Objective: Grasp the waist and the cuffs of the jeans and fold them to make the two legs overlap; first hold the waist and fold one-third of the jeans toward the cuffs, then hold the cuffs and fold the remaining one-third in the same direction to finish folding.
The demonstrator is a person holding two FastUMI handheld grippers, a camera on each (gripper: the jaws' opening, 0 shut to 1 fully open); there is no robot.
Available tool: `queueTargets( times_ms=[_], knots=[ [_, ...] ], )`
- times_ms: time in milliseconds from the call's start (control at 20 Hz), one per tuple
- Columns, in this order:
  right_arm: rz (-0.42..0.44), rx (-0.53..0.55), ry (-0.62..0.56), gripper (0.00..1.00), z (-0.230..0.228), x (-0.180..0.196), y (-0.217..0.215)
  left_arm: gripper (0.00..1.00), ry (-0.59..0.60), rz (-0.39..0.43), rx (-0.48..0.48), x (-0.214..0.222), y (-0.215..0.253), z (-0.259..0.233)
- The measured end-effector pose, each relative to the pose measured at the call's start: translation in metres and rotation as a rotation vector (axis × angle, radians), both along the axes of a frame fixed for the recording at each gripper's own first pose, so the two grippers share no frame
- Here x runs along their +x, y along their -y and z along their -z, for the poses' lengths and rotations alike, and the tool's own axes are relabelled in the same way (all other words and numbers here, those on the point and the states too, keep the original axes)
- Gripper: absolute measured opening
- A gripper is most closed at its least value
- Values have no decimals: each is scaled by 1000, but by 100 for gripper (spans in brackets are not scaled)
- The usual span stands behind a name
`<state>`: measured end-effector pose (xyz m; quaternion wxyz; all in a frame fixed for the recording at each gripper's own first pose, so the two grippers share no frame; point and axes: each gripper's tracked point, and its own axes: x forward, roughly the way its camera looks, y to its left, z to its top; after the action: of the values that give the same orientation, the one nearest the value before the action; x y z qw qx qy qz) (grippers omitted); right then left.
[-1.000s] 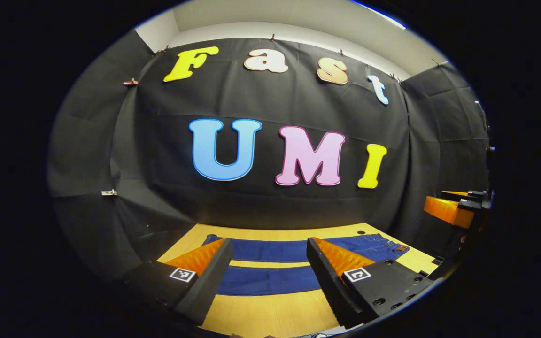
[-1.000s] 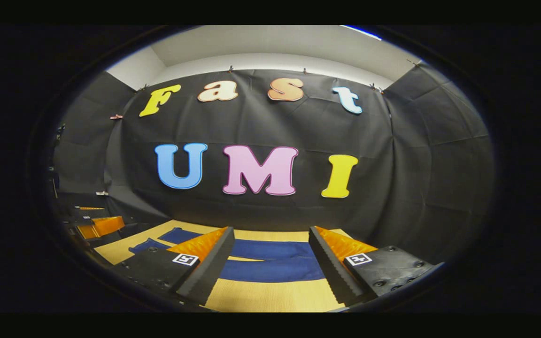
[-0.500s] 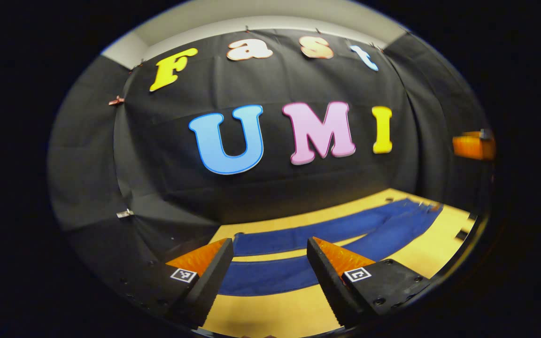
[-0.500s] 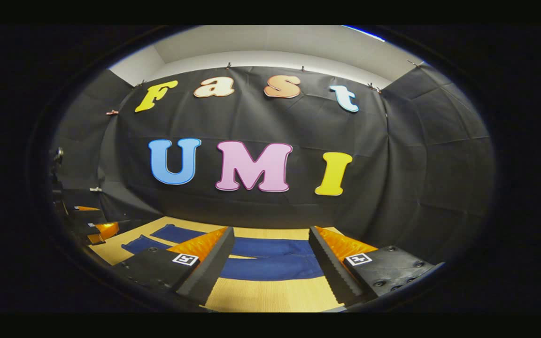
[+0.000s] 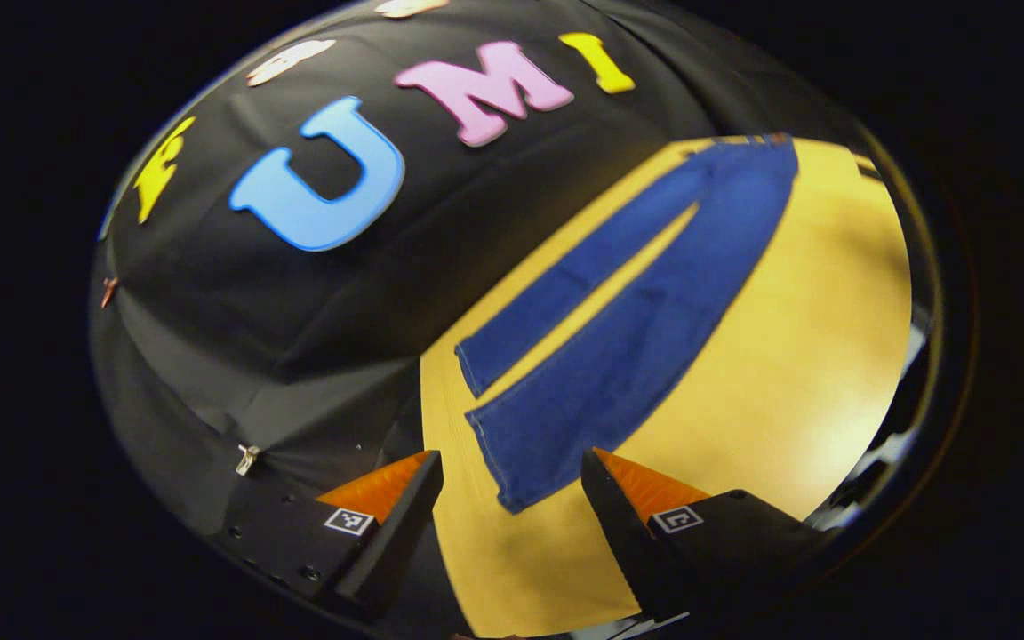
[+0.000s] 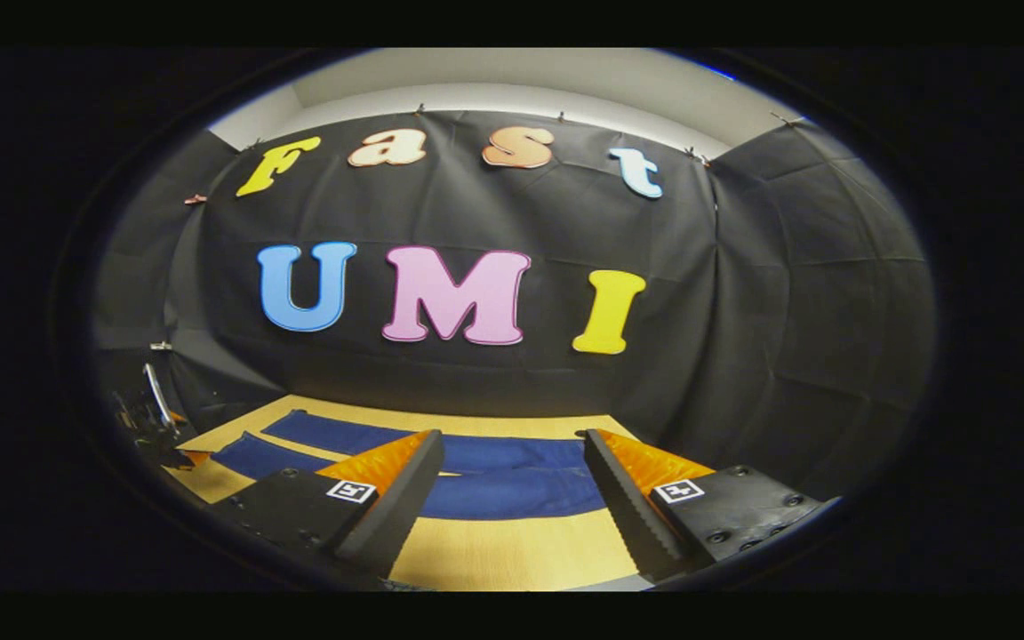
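Nothing folded yet — the jeans (image 5: 645, 329) lie flat and full length on the wooden table (image 5: 779, 391), legs spread apart in a narrow V, cuffs (image 5: 499, 444) toward your left gripper (image 5: 512, 484) and the waist at the far end. Both claws are wide and empty: the left one hangs above the near cuff, tilted down at it, and your right gripper (image 6: 512, 462) sits low at the table edge with the two legs running across just ahead of it. All of it is left — overlap the legs, fold the waist third, then the cuff third.
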<state>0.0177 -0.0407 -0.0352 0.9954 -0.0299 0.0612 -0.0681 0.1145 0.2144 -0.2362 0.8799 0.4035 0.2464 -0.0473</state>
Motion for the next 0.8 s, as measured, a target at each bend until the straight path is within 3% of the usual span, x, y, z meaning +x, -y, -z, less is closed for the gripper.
queueTargets(
  times_ms=[250, 450, 550, 600, 750, 800],
  knots=[
    [31, -47, -51, 97, 12, -4, 11, 98, -198, 55, 164, 19, -56, 51],
    [42, -65, -89, 97, 22, -5, 15, 98, -321, 135, 249, 32, -64, 83],
    [47, -67, -101, 97, 27, -5, 16, 98, -315, 191, 321, 48, -62, 82],
    [50, -64, -104, 97, 30, -5, 17, 89, -309, 213, 345, 54, -58, 81],
    [53, -57, -136, 97, 47, -8, 16, 84, -345, 228, 362, 66, -56, 86],
    [55, -54, -145, 97, 51, -9, 17, 78, -362, 222, 356, 72, -56, 87]
  ],
)
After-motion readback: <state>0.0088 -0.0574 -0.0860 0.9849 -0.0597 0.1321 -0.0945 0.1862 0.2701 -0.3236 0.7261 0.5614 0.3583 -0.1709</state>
